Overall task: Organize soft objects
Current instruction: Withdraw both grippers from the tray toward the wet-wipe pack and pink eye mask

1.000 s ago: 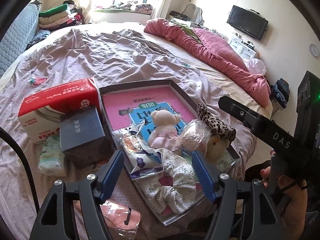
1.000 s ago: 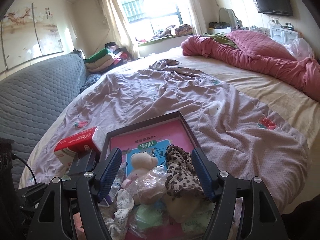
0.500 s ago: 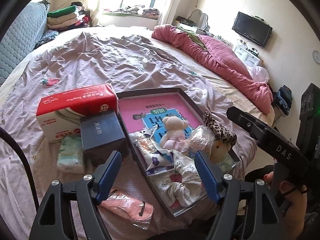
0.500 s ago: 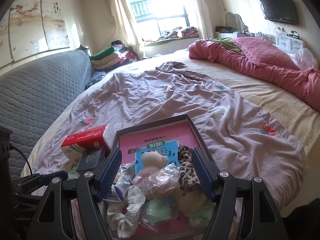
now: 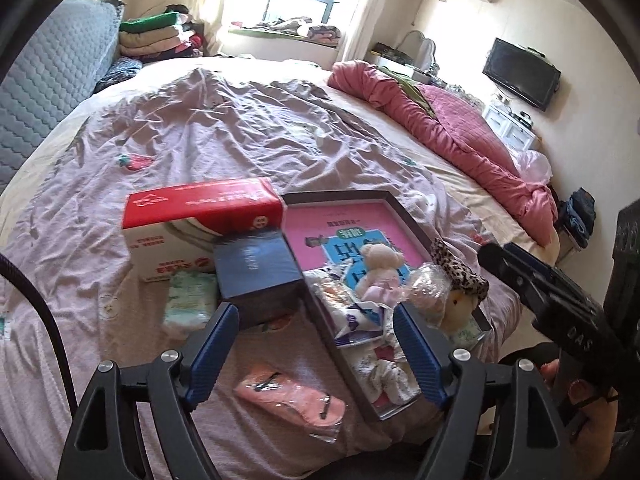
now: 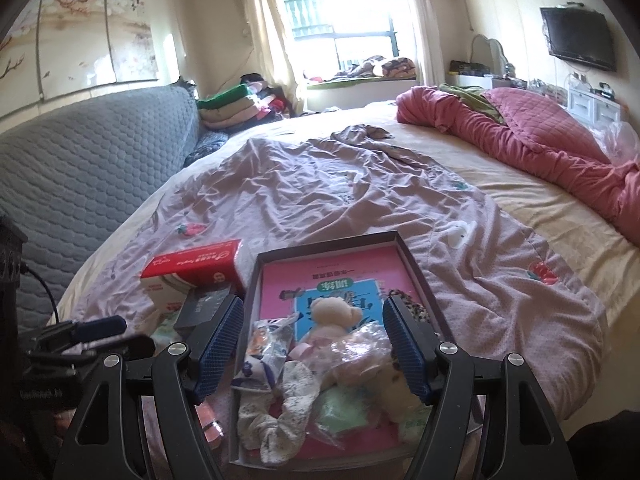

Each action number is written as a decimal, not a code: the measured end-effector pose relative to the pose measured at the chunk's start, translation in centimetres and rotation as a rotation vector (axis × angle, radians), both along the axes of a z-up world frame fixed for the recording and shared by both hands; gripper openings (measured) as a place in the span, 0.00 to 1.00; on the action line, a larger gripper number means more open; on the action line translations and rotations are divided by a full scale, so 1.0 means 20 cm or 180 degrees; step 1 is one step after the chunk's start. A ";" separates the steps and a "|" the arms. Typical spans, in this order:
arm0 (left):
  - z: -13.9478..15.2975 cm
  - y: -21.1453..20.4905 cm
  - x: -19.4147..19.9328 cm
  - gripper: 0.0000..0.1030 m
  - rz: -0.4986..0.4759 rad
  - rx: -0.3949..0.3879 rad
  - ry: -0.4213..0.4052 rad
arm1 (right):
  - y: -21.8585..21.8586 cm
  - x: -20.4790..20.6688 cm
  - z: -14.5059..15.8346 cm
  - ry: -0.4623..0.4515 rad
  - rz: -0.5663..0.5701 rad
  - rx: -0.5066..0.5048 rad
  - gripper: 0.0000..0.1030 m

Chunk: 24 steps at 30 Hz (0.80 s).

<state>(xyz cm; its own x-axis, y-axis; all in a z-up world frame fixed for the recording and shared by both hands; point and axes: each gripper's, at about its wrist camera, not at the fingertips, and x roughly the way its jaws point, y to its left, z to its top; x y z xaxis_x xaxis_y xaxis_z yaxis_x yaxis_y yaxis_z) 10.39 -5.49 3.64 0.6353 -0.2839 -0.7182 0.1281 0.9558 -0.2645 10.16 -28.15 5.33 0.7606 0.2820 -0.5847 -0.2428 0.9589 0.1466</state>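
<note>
A dark shallow tray (image 5: 404, 208) (image 6: 416, 276) lies on the bed's near edge with a pink book in it. On it lie a small teddy bear (image 5: 380, 264) (image 6: 332, 314), a leopard-print scrunchie (image 5: 460, 270), a floral scrunchie (image 5: 384, 368) (image 6: 284, 408), a bagged plush (image 5: 428, 290) and a green pack (image 6: 344, 410). A pink eye mask in a bag (image 5: 288, 396) lies on the sheet left of the tray. My left gripper (image 5: 316, 336) is open and empty above them. My right gripper (image 6: 312, 332) is open and empty over the tray.
A red tissue box (image 5: 200, 220) (image 6: 192, 272), a dark blue box (image 5: 256, 272) and a small green tissue pack (image 5: 188, 300) sit left of the tray. A crumpled pink quilt (image 5: 452, 128) lies at the far right. A grey sofa (image 6: 80, 184) stands left.
Both grippers have drawn back and up from the tray, so more of the bed shows. The pink eye mask has come fully into the left view. Both stay open.
</note>
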 end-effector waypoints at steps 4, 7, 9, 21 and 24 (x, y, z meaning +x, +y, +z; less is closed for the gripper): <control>0.02 0.10 -0.01 0.77 0.0095 -0.0011 0.0022 | 0.08 -0.02 0.01 -0.0007 0.0153 -0.0098 0.76; 0.02 0.18 -0.01 0.77 0.0213 0.0009 0.0025 | 0.14 -0.04 0.01 -0.0010 0.0256 -0.0147 0.77; 0.03 0.26 -0.01 0.77 0.0317 -0.0012 0.0022 | 0.18 -0.05 0.01 -0.0011 0.0310 -0.0187 0.77; -0.02 0.52 -0.01 0.77 0.0622 -0.0023 0.0152 | 0.35 -0.08 -0.03 0.0044 0.0600 -0.0299 0.77; -0.04 0.54 -0.01 0.77 0.0641 -0.0023 0.0180 | 0.40 -0.09 -0.05 0.0072 0.0685 -0.0323 0.77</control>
